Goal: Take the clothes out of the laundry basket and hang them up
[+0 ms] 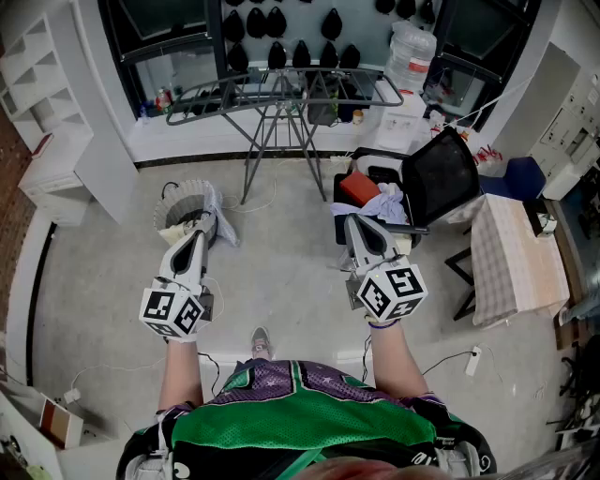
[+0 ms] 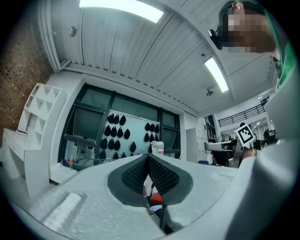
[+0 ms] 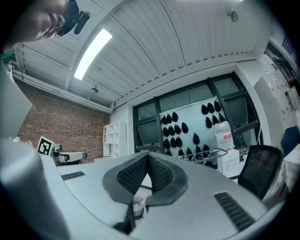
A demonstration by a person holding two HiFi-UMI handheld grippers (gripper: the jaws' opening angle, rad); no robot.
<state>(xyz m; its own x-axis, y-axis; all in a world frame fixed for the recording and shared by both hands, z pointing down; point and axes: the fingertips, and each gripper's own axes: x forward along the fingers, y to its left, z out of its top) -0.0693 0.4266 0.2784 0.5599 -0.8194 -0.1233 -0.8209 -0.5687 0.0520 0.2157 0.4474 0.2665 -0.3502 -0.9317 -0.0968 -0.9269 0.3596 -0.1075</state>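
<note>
Left hand-held gripper point(image 2: 148, 159) and right hand-held gripper point(image 3: 147, 155) are closed, empty; only their views show ceiling lights point(image 2: 123, 10).

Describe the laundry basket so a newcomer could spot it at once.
Start at the grey drying rack in front of the dark windows. On the floor left of its legs sits the laundry basket, just beyond the left gripper. It is round and pale with white cloth draped over its rim, unlike the black chair holding clothes on the right.

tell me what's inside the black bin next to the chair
A red item and crumpled white clothes lie on top. Anything beneath is covered, and the right tool hides part of the bin's near side.
</note>
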